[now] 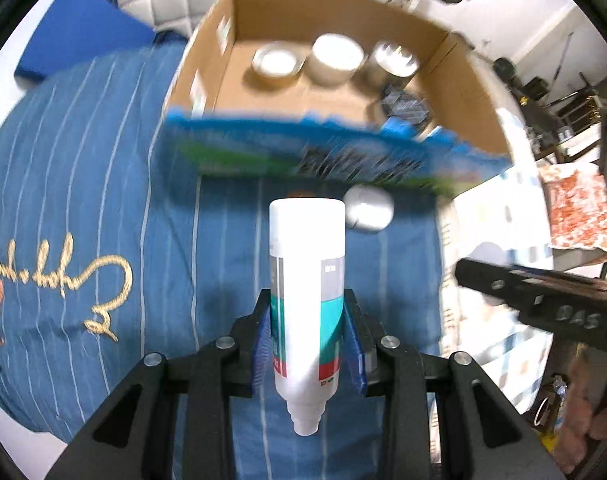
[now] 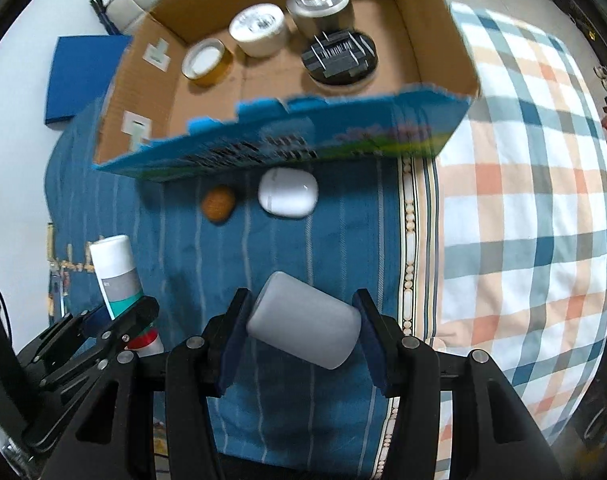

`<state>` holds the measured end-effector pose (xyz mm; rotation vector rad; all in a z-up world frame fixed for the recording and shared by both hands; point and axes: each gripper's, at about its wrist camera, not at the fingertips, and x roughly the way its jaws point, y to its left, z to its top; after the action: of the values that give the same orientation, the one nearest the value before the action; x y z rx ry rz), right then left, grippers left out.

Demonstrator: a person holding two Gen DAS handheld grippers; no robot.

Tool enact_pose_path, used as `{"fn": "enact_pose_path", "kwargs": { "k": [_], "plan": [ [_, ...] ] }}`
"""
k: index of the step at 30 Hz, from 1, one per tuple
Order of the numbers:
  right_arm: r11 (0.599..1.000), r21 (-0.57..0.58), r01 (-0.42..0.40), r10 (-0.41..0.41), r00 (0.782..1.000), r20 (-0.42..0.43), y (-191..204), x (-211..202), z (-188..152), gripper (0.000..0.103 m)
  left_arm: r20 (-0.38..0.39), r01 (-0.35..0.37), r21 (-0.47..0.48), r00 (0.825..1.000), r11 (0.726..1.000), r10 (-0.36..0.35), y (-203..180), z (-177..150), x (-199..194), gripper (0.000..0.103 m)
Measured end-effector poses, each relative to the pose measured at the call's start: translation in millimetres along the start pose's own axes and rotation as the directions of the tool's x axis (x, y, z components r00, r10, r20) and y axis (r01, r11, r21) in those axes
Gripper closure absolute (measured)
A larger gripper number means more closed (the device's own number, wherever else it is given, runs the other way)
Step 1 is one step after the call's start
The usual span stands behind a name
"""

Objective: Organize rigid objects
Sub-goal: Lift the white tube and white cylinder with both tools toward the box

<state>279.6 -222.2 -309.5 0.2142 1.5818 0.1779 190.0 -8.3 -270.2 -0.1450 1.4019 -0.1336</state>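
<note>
The left tool (image 1: 308,332) gripped a white bottle (image 1: 306,280) with teal, grey and red bands, its blue pads pressed on both sides of the body. The bottle's narrow neck pointed back toward the camera and its flat white end pointed away, above a blue striped blanket (image 1: 103,200).

The right tool (image 2: 299,332) gripped a pale grey cylinder (image 2: 303,320), tilted between its pads, also held above the blanket. In the right wrist view the left tool and bottle showed at lower left.

On the blanket beyond both tools lay a white rounded case (image 2: 287,193) and, just beside it, a small brown ball (image 2: 218,203). Both sat near the front wall of an open cardboard box (image 2: 431,40), whose outer face was printed blue and green.

Inside the box, along the far wall, stood a tape roll (image 2: 206,62), a white canister (image 2: 259,28) and a silver tin (image 2: 318,6) in a row. A black round object (image 2: 339,58) sat in front of the tin.

The box rested on the bed. To the right of the blanket lay a checked sheet (image 2: 523,200) in white, orange and blue. A flat blue pad (image 2: 83,76) lay to the left of the box.

The left wrist view was blurred around the box.
</note>
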Motion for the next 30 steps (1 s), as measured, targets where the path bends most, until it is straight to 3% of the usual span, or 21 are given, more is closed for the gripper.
{"fn": "enact_pose_path", "kwargs": {
  "k": [10, 16, 20, 25, 30],
  "plan": [
    [0.997, -0.056, -0.046, 0.053, 0.99, 0.132, 33.3, -57.3, 37.5, 0.049, 0.161, 0.054, 0.052, 0.985, 0.997, -0.061, -6.2, 96.7, -73.6, 0.073],
    [0.996, -0.062, -0.07, 0.079, 0.984, 0.159, 46.7, -70.9, 77.5, 0.049, 0.173, 0.078, 0.048, 0.981, 0.996, -0.085, -0.6, 150.2, -68.7, 0.073],
    [0.996, -0.074, -0.046, 0.058, 0.985, 0.164, 58.6, -59.8, 108.1, 0.049, 0.124, 0.112, 0.021, 0.986, 0.993, -0.114, 11.8, 190.0, -52.7, 0.073],
    [0.998, -0.061, -0.008, 0.017, 0.99, 0.137, 64.1, -22.0, 143.7, 0.049, 0.004, 0.125, -0.023, 0.992, 0.992, -0.125, 28.2, 232.0, -1.7, 0.073],
    [0.999, -0.047, 0.006, -0.003, 0.998, 0.068, 64.9, 29.1, 172.1, 0.049, -0.13, 0.1, -0.052, 0.986, 0.994, -0.106, 41.6, 247.1, 63.6, 0.073]
  ]
}}
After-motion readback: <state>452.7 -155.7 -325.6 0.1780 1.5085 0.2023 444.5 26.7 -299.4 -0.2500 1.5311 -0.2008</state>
